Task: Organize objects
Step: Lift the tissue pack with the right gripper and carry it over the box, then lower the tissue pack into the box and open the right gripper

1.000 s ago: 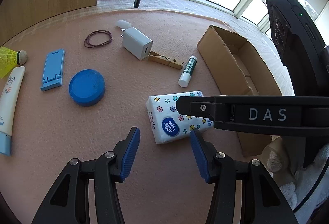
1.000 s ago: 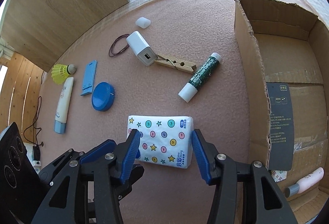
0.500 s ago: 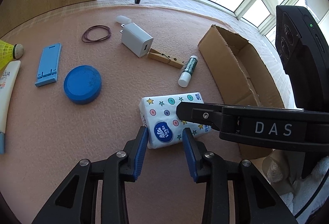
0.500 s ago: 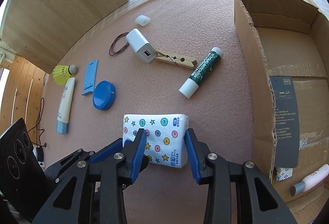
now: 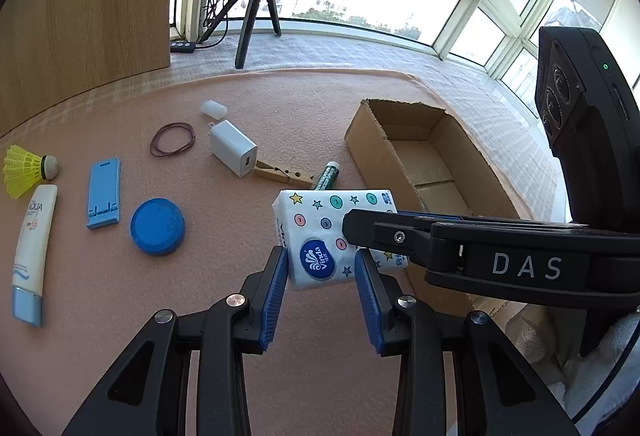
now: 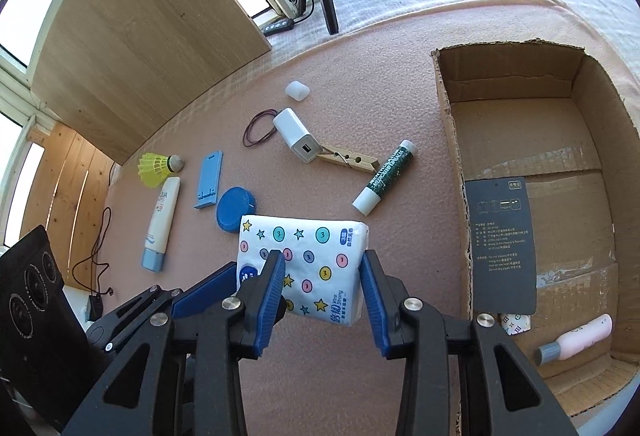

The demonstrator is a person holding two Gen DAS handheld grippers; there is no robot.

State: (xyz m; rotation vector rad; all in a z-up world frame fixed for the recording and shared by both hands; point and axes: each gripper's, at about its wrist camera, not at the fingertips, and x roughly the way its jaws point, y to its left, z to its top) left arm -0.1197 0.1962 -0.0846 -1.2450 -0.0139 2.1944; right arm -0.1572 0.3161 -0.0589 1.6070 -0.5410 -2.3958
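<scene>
Beyond the jaws lie a green glue stick point(image 6: 385, 176), clothespin point(image 6: 348, 160) and white charger point(image 6: 297, 140); an open cardboard box point(image 6: 452, 155) stands right. Left gripper point(image 5: 321, 272) and right gripper point(image 6: 323, 274), jaws just narrowed, each clamp the star-and-dot printed Vinda tissue pack point(image 6: 308, 260), raised off the pink mat point(image 6: 412, 236).

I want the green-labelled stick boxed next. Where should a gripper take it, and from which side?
Grip the lip balm stick from above at mid-barrel, jaws across its narrow width. It lies flat on the pink mat, and the clothespin near its capped end crowds that end, so stay nearer the white base.
</scene>
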